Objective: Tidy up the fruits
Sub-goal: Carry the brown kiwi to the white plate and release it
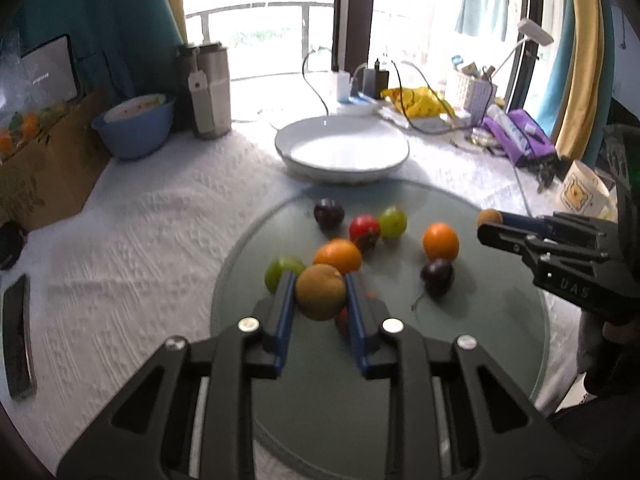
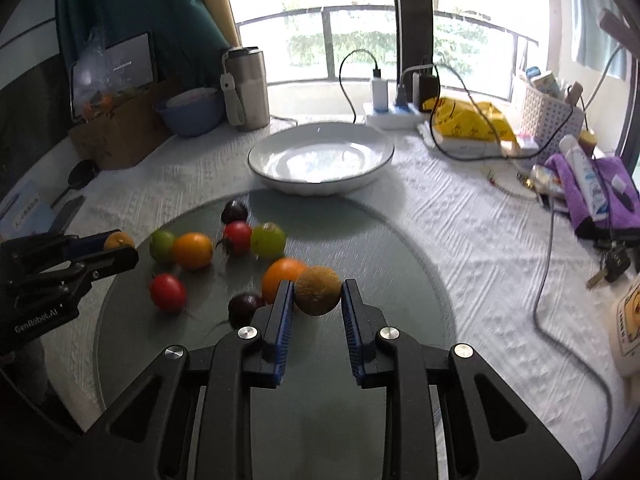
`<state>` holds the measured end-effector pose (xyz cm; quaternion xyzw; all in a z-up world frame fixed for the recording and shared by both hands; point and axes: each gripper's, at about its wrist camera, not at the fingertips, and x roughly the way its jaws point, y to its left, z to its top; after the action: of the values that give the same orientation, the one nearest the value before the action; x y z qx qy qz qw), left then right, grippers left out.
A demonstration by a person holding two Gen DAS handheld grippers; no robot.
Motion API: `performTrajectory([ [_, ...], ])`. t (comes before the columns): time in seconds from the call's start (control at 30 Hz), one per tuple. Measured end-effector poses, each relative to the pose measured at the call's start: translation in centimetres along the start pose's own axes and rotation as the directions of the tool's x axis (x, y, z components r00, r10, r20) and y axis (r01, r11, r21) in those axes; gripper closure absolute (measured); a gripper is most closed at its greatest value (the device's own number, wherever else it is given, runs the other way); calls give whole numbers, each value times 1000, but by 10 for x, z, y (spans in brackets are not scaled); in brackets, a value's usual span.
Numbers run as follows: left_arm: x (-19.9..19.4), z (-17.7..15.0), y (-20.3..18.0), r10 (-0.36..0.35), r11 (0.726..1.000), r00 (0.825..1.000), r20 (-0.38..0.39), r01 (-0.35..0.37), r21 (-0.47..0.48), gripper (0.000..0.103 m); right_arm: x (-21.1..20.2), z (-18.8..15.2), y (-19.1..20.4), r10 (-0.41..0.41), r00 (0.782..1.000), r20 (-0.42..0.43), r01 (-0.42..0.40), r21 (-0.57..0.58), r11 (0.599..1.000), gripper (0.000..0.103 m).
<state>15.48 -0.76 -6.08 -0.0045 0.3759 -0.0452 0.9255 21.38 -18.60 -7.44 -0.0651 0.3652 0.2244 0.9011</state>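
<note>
In the left wrist view my left gripper (image 1: pixel 319 280) is shut on a brown round fruit (image 1: pixel 320 300), held just above the round glass turntable (image 1: pixel 500 340). My right gripper (image 2: pixel 317 285) is shut on a second brown round fruit (image 2: pixel 319 294). Each gripper shows in the other's view, the right gripper (image 1: pixel 490 226) at the right edge and the left gripper (image 2: pixel 120 250) at the left. Loose on the glass lie two oranges (image 1: pixel 440 240) (image 1: pixel 338 255), a red fruit (image 1: pixel 364 230), two green fruits (image 1: pixel 393 222) (image 1: pixel 280 270) and two dark plums (image 1: pixel 329 213) (image 1: pixel 438 276). A white bowl (image 1: pixel 304 160) stands empty behind the glass.
A cardboard box (image 1: pixel 44 168), a blue bowl (image 1: pixel 134 136) and a steel flask (image 1: pixel 212 88) stand at the back left. A phone (image 1: pixel 18 336) lies at the left. Cables (image 2: pixel 560 312), a purple cloth (image 2: pixel 600 192), a basket (image 2: pixel 548 116) and a mug (image 1: pixel 580 192) crowd the right.
</note>
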Motion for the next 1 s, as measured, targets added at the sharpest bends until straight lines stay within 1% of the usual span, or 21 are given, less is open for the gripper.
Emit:
performTrajectory([
  [0.1,7,13,3,-14,1000,1000,16,14,7,77,3,11,-5,-13,1000,11,13,-5,1000,77],
  [0.27,26,34,12,-37,999,999,8,37,-1,77,13,32,-16,-35,999,31,36,-17,999,77],
  [0.37,39,51,15,-45,999,999,17,44,21,77,22,44,-20,-40,998,39,40,-16,999,77],
  [0.57,67,76,18,-74,997,997,12,74,24,77,47,67,-20,-15,1000,27,17,-39,999,77],
  [0.73,89,95,21,-119,993,993,-1,119,-6,77,72,82,-15,30,999,13,-30,-45,999,77],
  [0.87,109,106,22,-124,992,992,-29,123,-21,77,90,88,-12,55,998,-13,-56,-45,997,77],
  [1.0,123,109,26,-132,991,990,-53,129,-43,77,104,88,-14,64,997,-45,-66,-34,997,77],
])
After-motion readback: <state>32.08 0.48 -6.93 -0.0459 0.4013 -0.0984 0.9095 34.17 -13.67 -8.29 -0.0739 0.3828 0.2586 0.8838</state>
